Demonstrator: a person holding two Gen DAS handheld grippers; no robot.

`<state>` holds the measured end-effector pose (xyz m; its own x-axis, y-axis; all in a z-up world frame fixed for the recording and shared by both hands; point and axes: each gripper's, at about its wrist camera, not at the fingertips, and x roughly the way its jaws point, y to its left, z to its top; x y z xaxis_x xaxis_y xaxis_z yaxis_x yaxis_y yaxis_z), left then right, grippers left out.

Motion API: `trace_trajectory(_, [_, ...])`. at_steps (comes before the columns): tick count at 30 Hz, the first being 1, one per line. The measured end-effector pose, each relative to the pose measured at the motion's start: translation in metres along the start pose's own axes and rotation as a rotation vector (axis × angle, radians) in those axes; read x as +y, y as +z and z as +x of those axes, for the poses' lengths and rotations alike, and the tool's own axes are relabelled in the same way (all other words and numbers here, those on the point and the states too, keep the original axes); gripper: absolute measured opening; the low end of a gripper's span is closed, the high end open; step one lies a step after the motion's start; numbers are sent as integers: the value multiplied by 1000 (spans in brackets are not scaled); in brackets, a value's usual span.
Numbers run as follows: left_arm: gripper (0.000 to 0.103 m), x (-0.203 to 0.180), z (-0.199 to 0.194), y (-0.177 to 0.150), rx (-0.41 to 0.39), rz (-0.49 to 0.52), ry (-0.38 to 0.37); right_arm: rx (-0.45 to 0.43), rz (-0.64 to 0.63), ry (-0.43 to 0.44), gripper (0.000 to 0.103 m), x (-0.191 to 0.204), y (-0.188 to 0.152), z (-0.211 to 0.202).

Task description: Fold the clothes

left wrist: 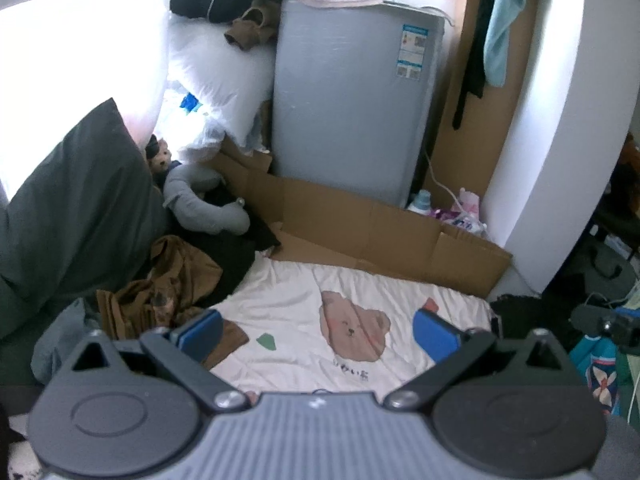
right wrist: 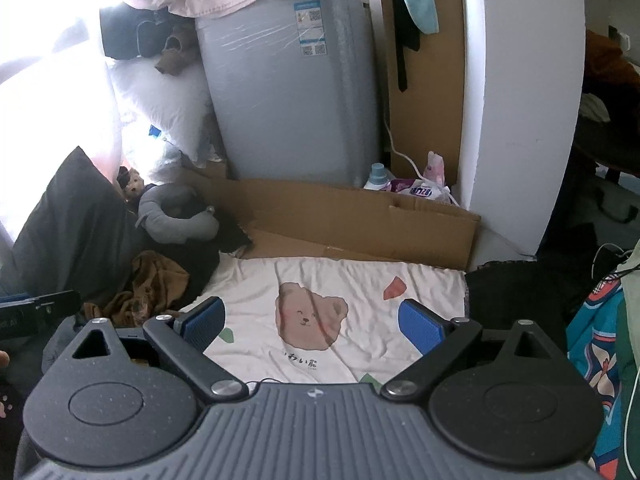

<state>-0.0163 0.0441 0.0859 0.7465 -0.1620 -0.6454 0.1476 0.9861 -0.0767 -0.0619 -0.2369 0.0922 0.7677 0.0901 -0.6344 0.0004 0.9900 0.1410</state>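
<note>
A white cloth with a brown bear print (left wrist: 352, 330) (right wrist: 310, 316) lies spread flat in front of me. A crumpled brown garment (left wrist: 168, 284) (right wrist: 148, 284) sits in a heap at its left edge. My left gripper (left wrist: 316, 330) hovers above the cloth's near part, open, with nothing between its blue pads (left wrist: 202, 330). My right gripper (right wrist: 312, 322) also hangs open over the bear print, blue pads (right wrist: 420, 326) wide apart and holding nothing. Part of the left gripper's body shows at the left edge of the right wrist view.
A grey washing machine (left wrist: 352, 108) (right wrist: 288, 88) stands behind, with flattened cardboard (left wrist: 380, 232) (right wrist: 360, 220) at its foot. A dark pillow (left wrist: 76, 208), a grey neck pillow (left wrist: 204, 204) and a white pillow (left wrist: 216, 68) crowd the left. A white wall (left wrist: 560, 120) rises at right, a colourful bag (right wrist: 600, 340) beside it.
</note>
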Motion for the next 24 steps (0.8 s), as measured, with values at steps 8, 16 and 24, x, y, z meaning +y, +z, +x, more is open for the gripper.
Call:
trace_trajectory(8, [102,-3,3,-8,-34,30,-2,-26,-32,36,97,2,-9,-1])
trace_trajectory(16, [102,-5,12,-14,-30,23,-15,11,-58,29,97,8,-12,1])
trace_trajectory(24, [102,1,22,-14,4,-23,-33,42,-126,44,97,22,-23,3])
